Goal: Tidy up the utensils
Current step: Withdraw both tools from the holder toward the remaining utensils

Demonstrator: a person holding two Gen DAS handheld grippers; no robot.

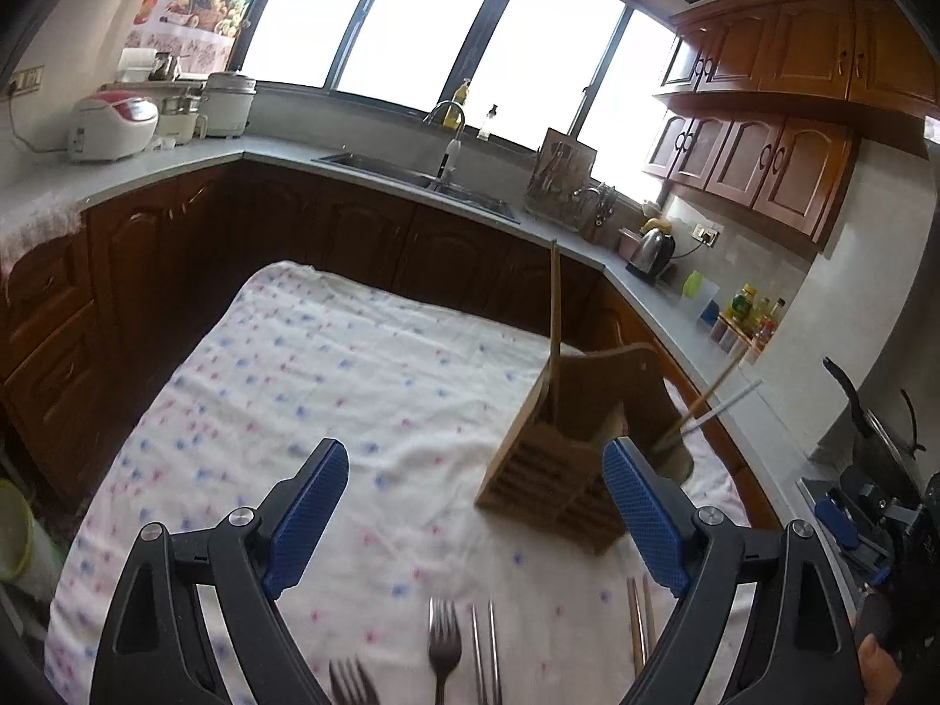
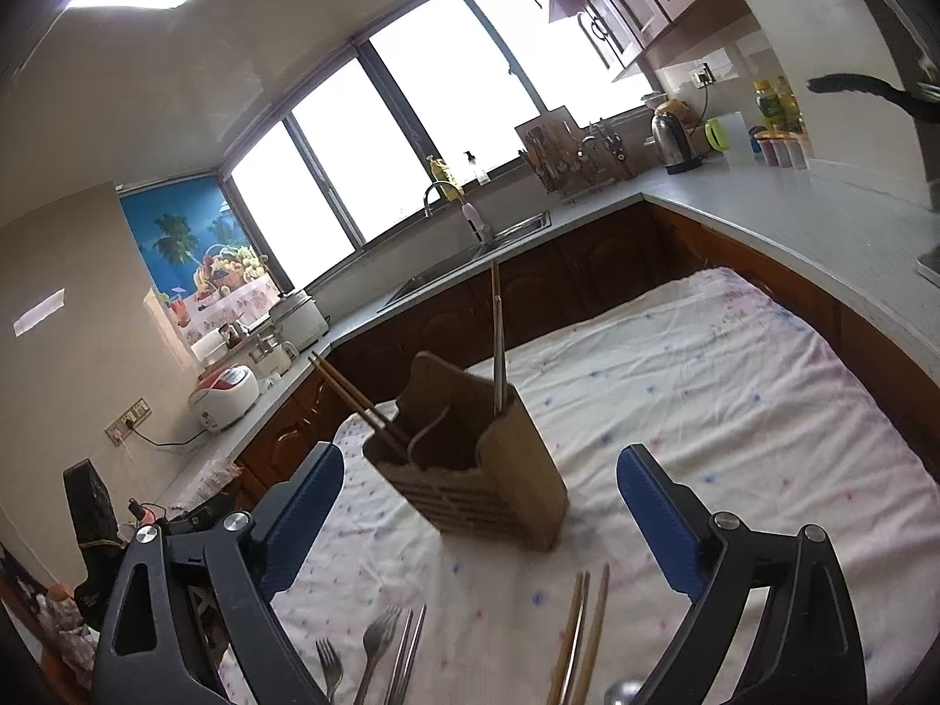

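Note:
A wooden utensil holder [image 1: 564, 464] [image 2: 476, 470] stands on the table with a flowered cloth [image 1: 329, 364] [image 2: 705, 388]. Chopsticks stick up out of its compartments: one tall wooden stick [image 1: 554, 305], a slanted pair [image 1: 714, 396], dark ones [image 2: 358, 405] and a metal pair [image 2: 499, 352]. On the cloth near me lie two forks [image 1: 443, 646] [image 2: 376, 640], metal chopsticks [image 1: 484, 652] [image 2: 408, 652] and wooden chopsticks [image 1: 640, 623] [image 2: 581, 634]. My left gripper [image 1: 476, 487] is open with nothing between its fingers. My right gripper [image 2: 479, 496] is open too, short of the holder.
Kitchen counters [image 1: 282, 153] wrap around the table, with a sink [image 1: 411, 176], rice cookers [image 1: 111, 123], a kettle [image 1: 649, 252] and bottles [image 1: 752, 311]. The table's far edge drops to dark cabinets [image 1: 352, 235]. The other gripper [image 1: 869, 523] shows at the right edge of the left wrist view.

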